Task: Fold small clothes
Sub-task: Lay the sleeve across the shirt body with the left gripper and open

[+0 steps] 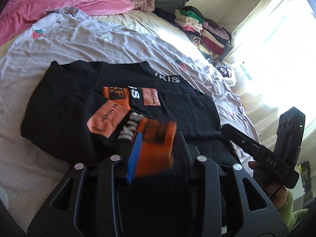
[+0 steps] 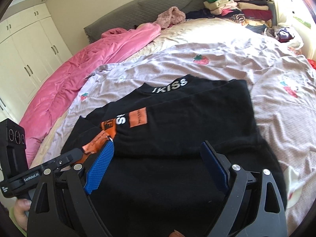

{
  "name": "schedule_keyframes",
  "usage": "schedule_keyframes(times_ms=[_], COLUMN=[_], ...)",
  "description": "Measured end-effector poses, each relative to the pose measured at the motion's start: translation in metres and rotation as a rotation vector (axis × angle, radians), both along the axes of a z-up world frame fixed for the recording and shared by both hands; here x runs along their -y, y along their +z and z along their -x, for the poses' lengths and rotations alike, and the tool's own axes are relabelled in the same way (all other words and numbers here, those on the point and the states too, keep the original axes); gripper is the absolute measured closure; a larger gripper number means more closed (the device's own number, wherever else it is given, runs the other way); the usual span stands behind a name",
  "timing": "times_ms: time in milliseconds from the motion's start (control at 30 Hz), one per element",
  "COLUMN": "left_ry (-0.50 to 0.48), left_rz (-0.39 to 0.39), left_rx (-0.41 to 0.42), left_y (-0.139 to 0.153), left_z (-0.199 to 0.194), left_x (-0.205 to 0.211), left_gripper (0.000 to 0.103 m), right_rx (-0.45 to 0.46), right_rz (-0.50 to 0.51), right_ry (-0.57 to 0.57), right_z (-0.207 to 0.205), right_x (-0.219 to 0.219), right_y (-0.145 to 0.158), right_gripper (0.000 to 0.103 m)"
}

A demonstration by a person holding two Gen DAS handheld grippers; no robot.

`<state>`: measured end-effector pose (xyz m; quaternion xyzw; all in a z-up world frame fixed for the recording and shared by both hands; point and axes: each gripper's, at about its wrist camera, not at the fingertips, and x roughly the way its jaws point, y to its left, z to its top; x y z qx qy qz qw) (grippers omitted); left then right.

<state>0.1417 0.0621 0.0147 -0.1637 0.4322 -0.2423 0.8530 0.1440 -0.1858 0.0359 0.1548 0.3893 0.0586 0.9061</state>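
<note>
Left gripper (image 1: 156,138) fingers part-open around an orange sleeve cuff (image 1: 158,136), grip unclear. Right gripper (image 2: 158,169) fingers wide, released, over black shirt (image 2: 177,122) near bed (image 2: 276,90) front edge.

Black shirt (image 2: 177,130) with orange patches; lilac strawberry-print sheet (image 2: 227,63); pink quilt (image 2: 79,63).

"KISS" on black shirt (image 2: 177,130) collar, "HERON" — orange patch (image 1: 107,121), "GenRobot.AI" — left tool (image 2: 31,177)
</note>
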Motion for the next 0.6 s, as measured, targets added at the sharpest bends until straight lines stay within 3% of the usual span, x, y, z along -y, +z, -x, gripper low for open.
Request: schedule_keyframes(times_ms=[133, 200, 367, 500, 600], left_ry=[0.045, 0.087, 0.147, 0.184, 0.194], left_rz=[-0.016, -0.074, -0.147, -0.141, -0.135], left_rx=[0.020, 0.038, 0.042, 0.028, 0.025], left_y=[0.005, 0.007, 0.006, 0.005, 0.006], left_z=[0.004, 0.006, 0.008, 0.010, 0.012], left_x=[-0.018, -0.029, -0.053, -0.070, -0.074], left_gripper=[0.068, 0.064, 0.047, 0.036, 0.035], right_rx=[-0.034, -0.054, -0.098, -0.136, -0.157], right_rz=[-0.030, -0.043, -0.064, -0.094, -0.111], right_ry=[0.061, 0.099, 0.171, 0.200, 0.219], right_z=[-0.004, -0.006, -0.012, -0.017, -0.020], right_x=[-0.020, -0.033, -0.059, -0.072, -0.081], right_y=[-0.011, -0.018, -0.031, -0.043, -0.053], right_gripper=[0.015, 0.016, 0.022, 0.034, 0.041])
